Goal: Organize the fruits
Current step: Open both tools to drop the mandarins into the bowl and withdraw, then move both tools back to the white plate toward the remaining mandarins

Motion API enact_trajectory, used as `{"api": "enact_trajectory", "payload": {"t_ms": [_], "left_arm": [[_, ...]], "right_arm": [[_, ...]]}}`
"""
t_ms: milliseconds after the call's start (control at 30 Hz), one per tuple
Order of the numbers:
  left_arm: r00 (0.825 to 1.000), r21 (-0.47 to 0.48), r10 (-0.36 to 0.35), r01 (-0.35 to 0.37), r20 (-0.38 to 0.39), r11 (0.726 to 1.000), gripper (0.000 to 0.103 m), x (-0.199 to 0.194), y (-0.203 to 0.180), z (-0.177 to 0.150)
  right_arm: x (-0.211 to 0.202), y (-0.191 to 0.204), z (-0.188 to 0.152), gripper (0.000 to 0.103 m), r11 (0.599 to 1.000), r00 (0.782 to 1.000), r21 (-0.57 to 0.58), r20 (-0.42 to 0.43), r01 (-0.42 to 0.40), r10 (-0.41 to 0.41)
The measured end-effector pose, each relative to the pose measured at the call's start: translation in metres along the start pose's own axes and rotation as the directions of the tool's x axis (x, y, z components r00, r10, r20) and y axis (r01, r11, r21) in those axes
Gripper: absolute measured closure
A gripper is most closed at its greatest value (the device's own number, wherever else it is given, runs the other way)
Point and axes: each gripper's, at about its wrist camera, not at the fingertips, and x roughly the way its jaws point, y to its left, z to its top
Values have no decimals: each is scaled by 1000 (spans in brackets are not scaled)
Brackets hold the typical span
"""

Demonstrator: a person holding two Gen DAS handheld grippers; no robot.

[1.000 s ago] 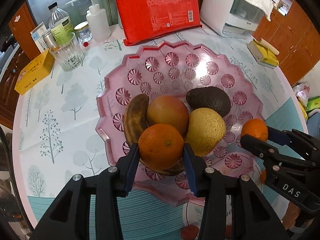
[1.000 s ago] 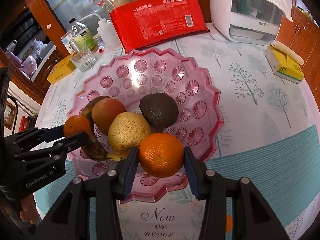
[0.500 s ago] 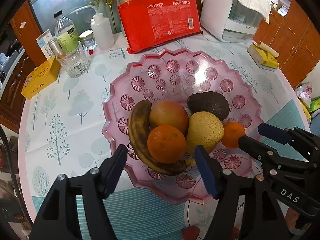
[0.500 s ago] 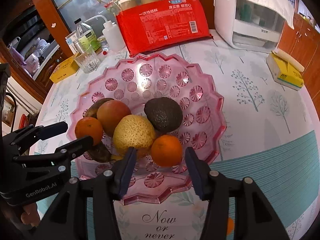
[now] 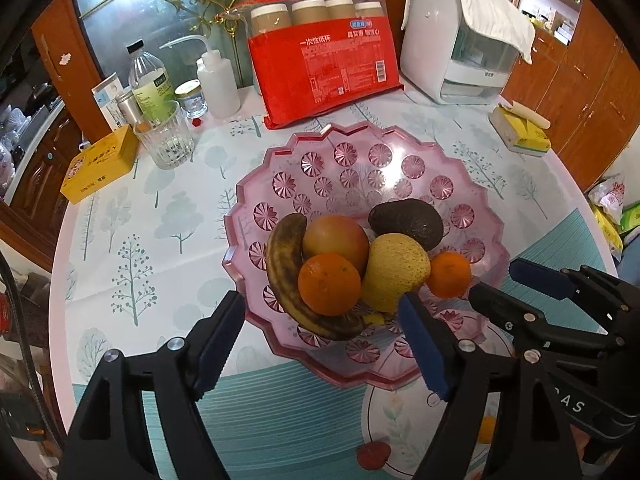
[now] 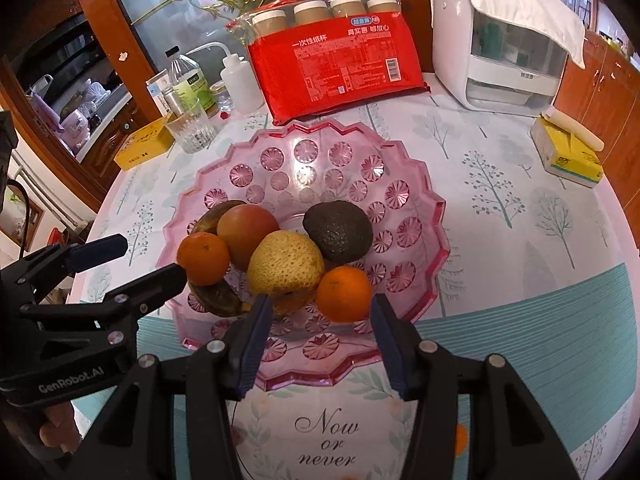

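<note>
Two wrist fisheyes looking steeply down over one pink fruit bowl

The left wrist view looks from the near-left edge, along the left gripper [image 5: 320,344], down at the pink bowl [image 5: 360,148] close below, with the right gripper [image 5: 516,284] entering at its right side. The right wrist view looks from the near-right, along the right gripper [image 6: 320,336], down at the same pink bowl [image 6: 328,136], with the left gripper [image 6: 132,260] entering at its left. Both share the bowl, the red paper-cup pack [image 5: 324,60] [image 6: 340,60] and the white appliance [image 5: 460,52] [image 6: 492,48] at the table's far edge.
</note>
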Motion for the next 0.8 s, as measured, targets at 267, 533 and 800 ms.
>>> {"api": "enact_trajectory", "payload": {"t_ms": [267,533,800], "left_arm": [[1000,-9,12,-12,24,1000,17,-23,-6,-10],[999,-26,25,-24,46,999,13,-46,-11,-25],[997,-34,32,-30,64,999,13,-67,-23,-42]], "right_arm": [[-20,1,-7,52,1000,1000,-3,28,-2,2],[-38,2,-19,52,1000,999,-16,43,3,-2],[-58,0,-33,52,1000,998,-26,67,-12,14]]}}
